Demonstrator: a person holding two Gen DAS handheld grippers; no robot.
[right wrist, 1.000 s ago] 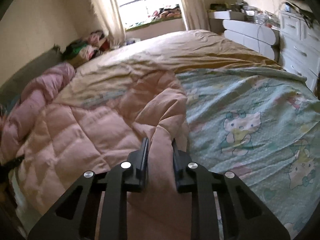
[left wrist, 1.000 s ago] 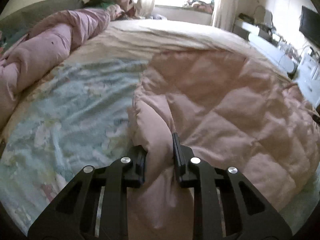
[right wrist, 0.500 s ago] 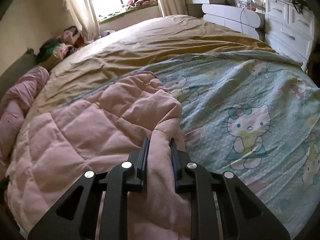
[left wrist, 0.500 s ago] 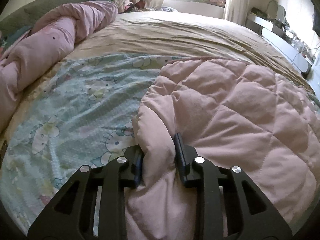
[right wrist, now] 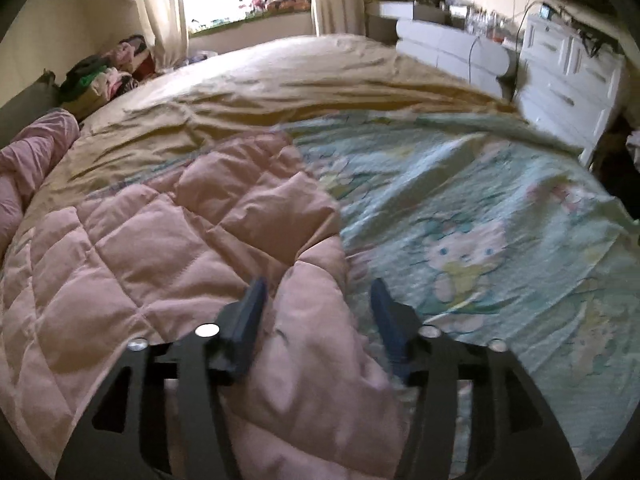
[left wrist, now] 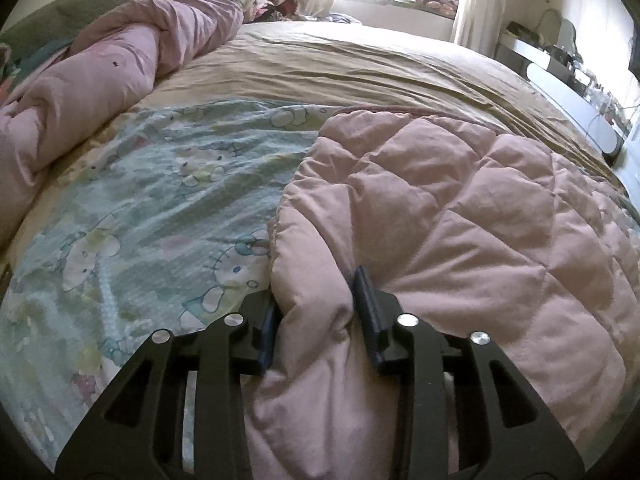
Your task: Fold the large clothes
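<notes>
Pink quilted padding is what we are working with: the quilt [left wrist: 460, 216] is lying folded on the bed, on top of a pale green cartoon-print sheet [left wrist: 168, 208], with a tan blanket [left wrist: 360, 64] stretching away toward twelve o'clock under the window. We are holding one near corner in each tool, and both are letting go now. In the left wrist view the left gripper [left wrist: 318, 312] is opening, its jaws only partly apart, and a puffy roll of the quilt's edge is still bulging between them and brushing both pads, so the grip is easing rather than gone. In the right wrist view the right gripper [right wrist: 318, 312] is opening faster and standing much wider; the quilt [right wrist: 168, 240] corner is sitting between the fingers but the pad at three o'clock is already clear of the fabric. To finish this step well, we are judging that both tools should keep opening until the padding is springing free on its own, and only then draw back toward six o'clock, low and straight, so the corners are not dragged off the layer beneath. The thick filling is likely to cling to the left pads, so we are giving that side a little longer. A second pink quilt [left wrist: 100, 76] is bunched at ten o'clock, well apart, and needing no attention yet.
</notes>
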